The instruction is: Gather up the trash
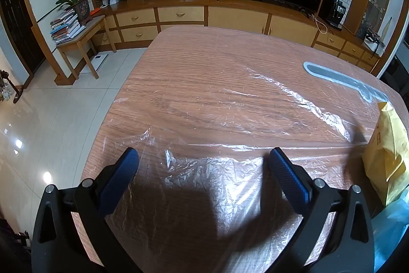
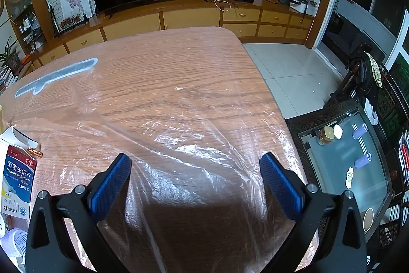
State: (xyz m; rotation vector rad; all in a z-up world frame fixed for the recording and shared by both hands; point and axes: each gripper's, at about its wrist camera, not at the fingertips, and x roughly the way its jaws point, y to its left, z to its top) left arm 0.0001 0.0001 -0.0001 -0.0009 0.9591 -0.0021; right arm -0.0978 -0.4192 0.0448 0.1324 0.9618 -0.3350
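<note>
A clear plastic bag (image 1: 230, 170) lies flat and crinkled on the wooden table (image 1: 204, 63); it also shows in the right wrist view (image 2: 194, 145). My left gripper (image 1: 202, 157) is open and empty, above the bag. My right gripper (image 2: 195, 163) is open and empty, above the bag's right part. A yellow padded envelope (image 1: 391, 145) lies at the right edge of the left view. An opened white-and-blue medicine box (image 2: 16, 178) and a small brown wrapper (image 2: 34, 152) lie at the left of the right view. A grey-blue strip (image 2: 56, 76) lies farther back; it also shows in the left wrist view (image 1: 342, 78).
A blue plastic item (image 1: 391, 229) sits under the envelope. A white object (image 2: 12, 239) lies near the medicine box. A glass-topped side table (image 2: 352, 163) with small jars stands right of the table. A TV cabinet (image 1: 230, 14) runs behind. Tiled floor (image 1: 51, 119) lies to the left.
</note>
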